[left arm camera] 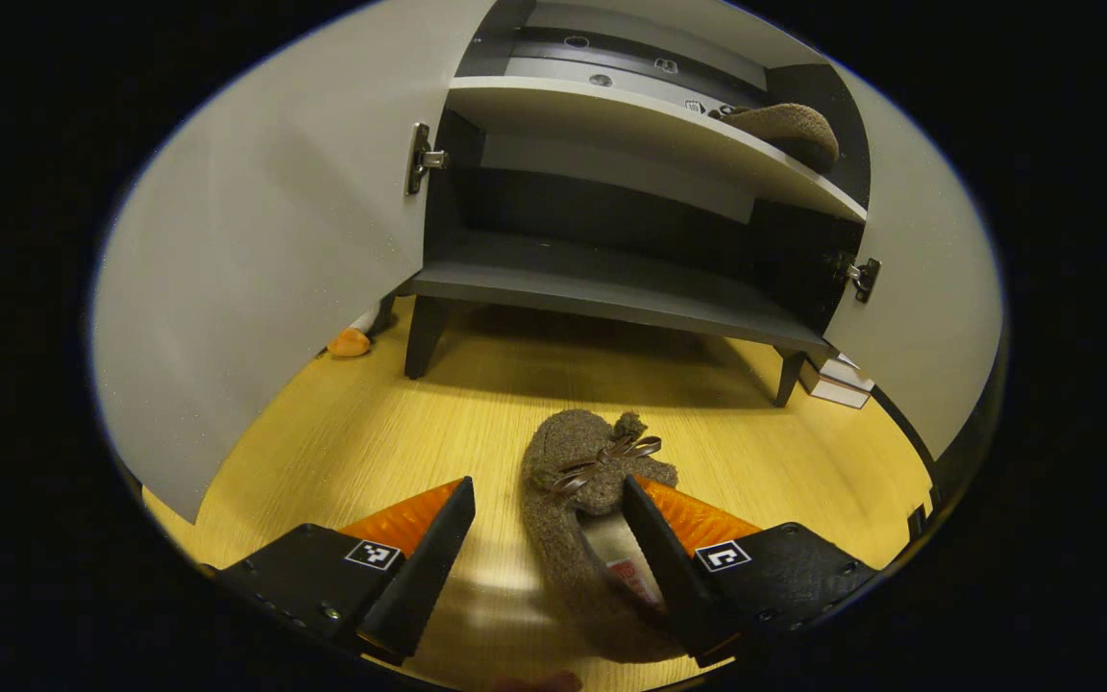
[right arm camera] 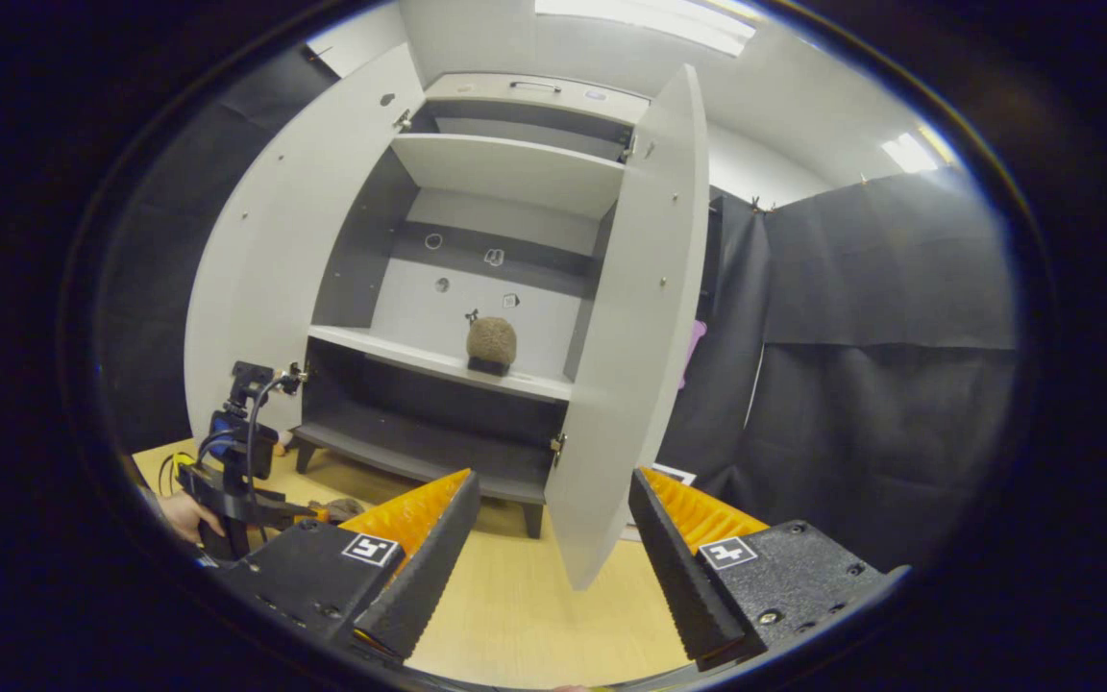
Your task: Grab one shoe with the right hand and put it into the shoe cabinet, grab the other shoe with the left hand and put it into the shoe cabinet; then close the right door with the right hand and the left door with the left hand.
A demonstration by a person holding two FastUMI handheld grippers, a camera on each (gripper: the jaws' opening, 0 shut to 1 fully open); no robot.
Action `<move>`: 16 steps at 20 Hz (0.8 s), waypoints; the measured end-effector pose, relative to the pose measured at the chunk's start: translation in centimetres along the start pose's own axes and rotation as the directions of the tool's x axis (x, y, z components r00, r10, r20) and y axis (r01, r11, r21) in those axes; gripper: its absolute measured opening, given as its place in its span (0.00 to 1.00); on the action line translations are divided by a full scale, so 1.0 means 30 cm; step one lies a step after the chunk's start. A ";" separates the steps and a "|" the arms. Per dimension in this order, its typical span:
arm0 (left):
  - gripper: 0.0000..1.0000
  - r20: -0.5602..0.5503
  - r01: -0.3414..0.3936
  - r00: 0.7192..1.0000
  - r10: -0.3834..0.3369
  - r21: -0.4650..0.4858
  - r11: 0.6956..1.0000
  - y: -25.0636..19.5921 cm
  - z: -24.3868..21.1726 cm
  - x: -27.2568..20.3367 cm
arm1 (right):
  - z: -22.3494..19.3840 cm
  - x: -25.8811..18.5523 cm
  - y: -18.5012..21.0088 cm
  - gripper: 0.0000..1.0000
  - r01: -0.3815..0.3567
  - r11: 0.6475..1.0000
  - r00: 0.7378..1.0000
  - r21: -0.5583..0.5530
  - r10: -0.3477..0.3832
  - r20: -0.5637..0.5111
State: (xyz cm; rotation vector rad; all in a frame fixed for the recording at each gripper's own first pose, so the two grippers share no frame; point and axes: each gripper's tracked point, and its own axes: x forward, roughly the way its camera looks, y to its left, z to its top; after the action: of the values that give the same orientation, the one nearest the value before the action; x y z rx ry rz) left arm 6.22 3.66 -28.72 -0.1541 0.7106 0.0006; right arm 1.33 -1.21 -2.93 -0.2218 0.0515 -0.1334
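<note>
Left gripper view: left gripper (left arm camera: 549,524), fingers spread wide, holding nothing; second shoe (left arm camera: 584,509) lies on the wooden floor (left arm camera: 361,432), one finger at or inside its opening, the other well clear of its outer side. Risk: closing from here may catch only the soft rim, so the shoe sags or slips on the lift to the shoe cabinet (left arm camera: 611,279); first shoe (left arm camera: 784,130) already on the middle shelf (left arm camera: 650,125). Right gripper view: right gripper (right arm camera: 553,524), fingers wide apart, empty, near the right door (right arm camera: 626,356) (edge-on); left door (right arm camera: 265,259) open. Risk: door swinging early onto the incoming shoe. Floor smooth, pale wood; black cloth walls; ceiling lights; small objects by the cabinet legs, possibly boxes.
</note>
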 end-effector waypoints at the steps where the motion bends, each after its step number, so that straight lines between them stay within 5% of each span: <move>1: 0.95 -0.001 0.007 1.000 -0.007 -0.004 1.000 -0.001 -0.003 0.014 | -0.005 0.004 -0.002 0.99 0.002 1.000 1.000 0.010 -0.002 -0.009; 6: 0.76 0.021 0.063 0.998 -0.062 -0.014 0.998 -0.031 -0.002 0.062 | -0.017 0.015 -0.006 0.99 0.010 0.999 0.999 0.053 -0.008 -0.036; 9: 0.42 0.044 0.070 0.997 -0.071 0.037 0.997 -0.047 -0.006 0.074 | -0.020 0.029 -0.004 0.99 0.015 0.998 0.999 0.054 -0.013 -0.040; 10: 0.41 0.044 0.043 0.998 -0.045 0.056 0.997 -0.033 -0.012 0.077 | -0.017 0.033 0.000 1.00 0.013 0.998 0.999 0.057 -0.011 -0.040; 11: 0.20 0.037 0.036 0.999 -0.039 0.067 0.997 -0.027 -0.024 0.086 | -0.017 0.035 0.004 1.00 0.012 0.998 0.999 0.061 -0.010 -0.040; 16: 0.00 0.060 0.035 0.997 -0.040 0.074 0.997 -0.029 -0.021 0.089 | -0.017 0.044 0.033 1.00 -0.008 0.998 0.999 0.062 0.010 -0.039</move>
State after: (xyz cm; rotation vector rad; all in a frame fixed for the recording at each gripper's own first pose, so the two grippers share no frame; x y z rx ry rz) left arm 7.88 2.59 -30.80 -0.0974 0.6452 -0.0560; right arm 2.72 -0.55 -3.69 -0.1568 0.0877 -0.1303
